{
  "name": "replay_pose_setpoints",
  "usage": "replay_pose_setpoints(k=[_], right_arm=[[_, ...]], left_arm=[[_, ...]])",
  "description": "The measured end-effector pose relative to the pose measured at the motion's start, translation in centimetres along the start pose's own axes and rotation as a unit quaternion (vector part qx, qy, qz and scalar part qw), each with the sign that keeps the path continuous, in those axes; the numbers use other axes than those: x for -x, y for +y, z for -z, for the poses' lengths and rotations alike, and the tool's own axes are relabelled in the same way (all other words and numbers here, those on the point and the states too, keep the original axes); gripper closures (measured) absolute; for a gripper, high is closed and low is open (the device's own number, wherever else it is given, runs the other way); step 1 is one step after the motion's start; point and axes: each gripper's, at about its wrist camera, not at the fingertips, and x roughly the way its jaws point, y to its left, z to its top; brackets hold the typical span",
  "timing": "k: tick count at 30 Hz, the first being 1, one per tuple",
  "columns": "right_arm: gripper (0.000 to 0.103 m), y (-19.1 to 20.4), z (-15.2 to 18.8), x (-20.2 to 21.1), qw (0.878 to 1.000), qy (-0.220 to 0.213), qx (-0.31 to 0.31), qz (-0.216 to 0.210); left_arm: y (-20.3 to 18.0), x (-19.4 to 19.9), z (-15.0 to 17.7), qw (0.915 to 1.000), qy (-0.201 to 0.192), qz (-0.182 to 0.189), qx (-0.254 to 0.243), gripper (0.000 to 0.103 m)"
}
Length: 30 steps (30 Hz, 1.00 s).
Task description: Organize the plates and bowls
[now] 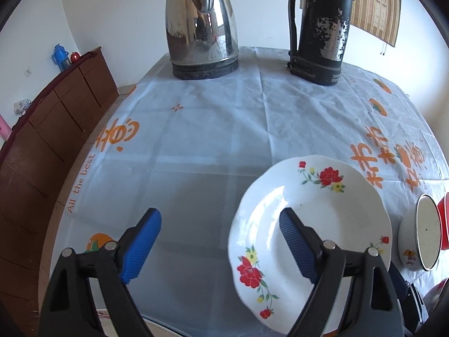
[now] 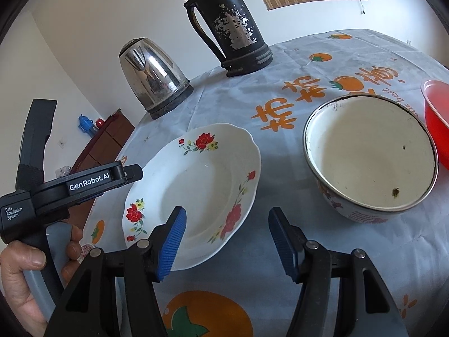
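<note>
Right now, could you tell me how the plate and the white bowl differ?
The plate is shallow with a scalloped rim; the white bowl is deep with a dark, round rim. The plate's red flowers sit inside; the bowl's inside is plain, its print outside. Both stand upright, empty, on the tablecloth.

Bright, even daylight; glare on the steel kettle (image 1: pixel 202 25) and flowered plate (image 1: pixel 311 224), soft shadows on the tablecloth (image 1: pixel 213 129), strong fisheye bending and dark vignetted corners
</note>
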Motion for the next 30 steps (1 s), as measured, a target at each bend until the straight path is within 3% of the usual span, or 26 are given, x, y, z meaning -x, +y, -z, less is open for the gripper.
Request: replay_pose_setpoints(k=[7,9,11,13,19,22,26,30], right_arm=[[0.041,-0.3,-0.8,-1.2,1.000,0.004,-0.011,0.000],[0.055,-0.2,-1.0,-1.7,1.000,0.006,-0.008,-0.003],[0.062,0.0,-1.2,-2.3,1.000,0.014,-0.003,-0.005],[0.063,-0.2,-1.2,-2.6,1.000,0.015,-0.007,-0.010],[0.070,-0.6,-1.5,-3.0,1.000,0.019,-0.011,-0.017],[0.071,-0.6,-1.6,-3.1,1.000,0.018,-0.008,-0.019],[0.071,-0.5,-1.8,-3.3,1.000,0.017,0.000,-0.021],[0.073,-0.6,-2.1,-3.6,1.000,0.018,0.006,-0.021]], left_arm=[[0.2,-1.4,-0.7,0.9998,0.019,0.000,0.002,0.016],[0.3,-1.9,-1.0,0.9996,0.026,0.005,0.011,0.016],[0.0,-2.3,-1.2,0.9996,0.028,0.004,0.004,0.020],[-0.2,-2.8,-1.2,0.9991,0.039,0.016,0.005,0.032],[-0.9,-4.2,-0.9,0.9926,0.076,0.093,0.020,0.059],[-1.7,-4.0,-0.5,0.9944,0.065,0.084,0.005,0.059],[-0.6,-4.1,-0.5,0.9924,0.063,0.098,0.039,0.064],[-0.7,-3.8,-0.1,0.9931,0.057,0.095,0.037,0.066]])
